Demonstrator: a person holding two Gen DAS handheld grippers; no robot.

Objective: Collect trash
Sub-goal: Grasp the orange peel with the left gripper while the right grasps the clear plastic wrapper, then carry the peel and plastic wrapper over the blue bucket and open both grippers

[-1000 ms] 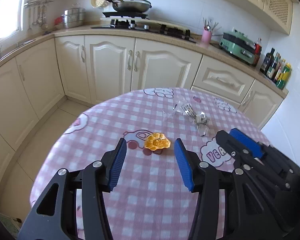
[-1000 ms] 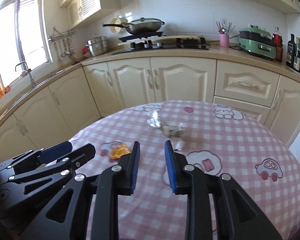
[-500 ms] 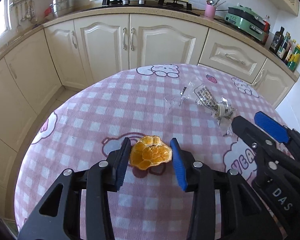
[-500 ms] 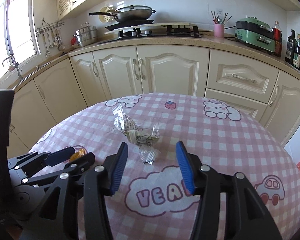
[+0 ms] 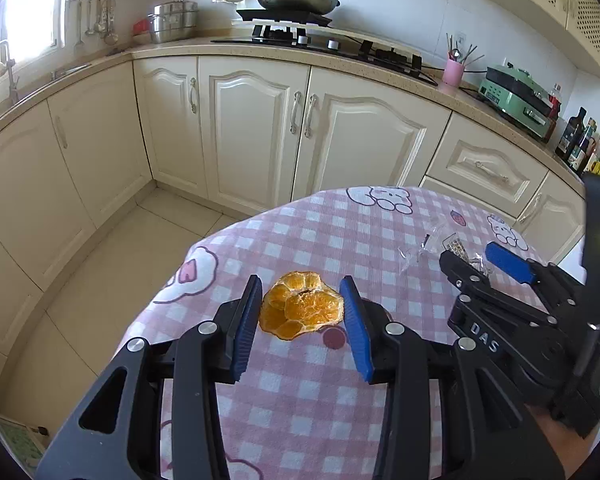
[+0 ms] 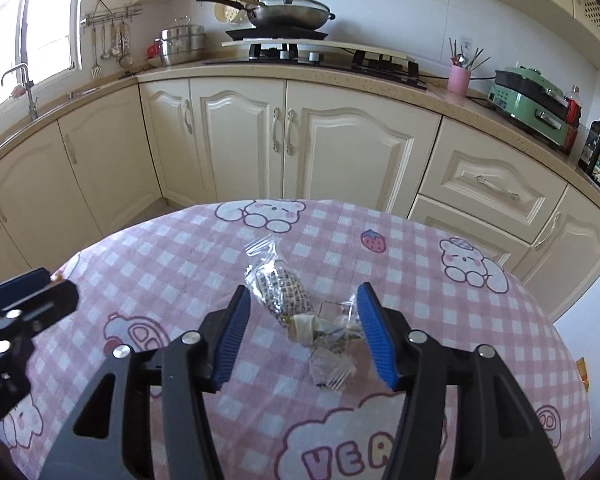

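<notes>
An orange peel [image 5: 302, 306] lies on the round table with the pink checked cloth [image 5: 300, 400]. My left gripper [image 5: 301, 298] is open, and its blue pads stand on either side of the peel with small gaps. A crumpled clear plastic wrapper [image 6: 300, 312] lies on the cloth in the right wrist view. My right gripper [image 6: 302, 312] is open wide and straddles the wrapper. The wrapper also shows in the left wrist view [image 5: 440, 246], partly hidden behind the right gripper's fingers [image 5: 508, 262].
The table edge [image 5: 172, 280] drops to a tiled floor [image 5: 112, 264] on the left. Cream kitchen cabinets [image 6: 292, 144] and a counter with a stove and wok [image 6: 288, 12] stand behind the table. The left gripper's fingers [image 6: 24, 292] show at the left of the right wrist view.
Both grippers have come forward and down over the table. The left has closed in around the orange peel. The right opened from nearly shut and now straddles the wrapper.
</notes>
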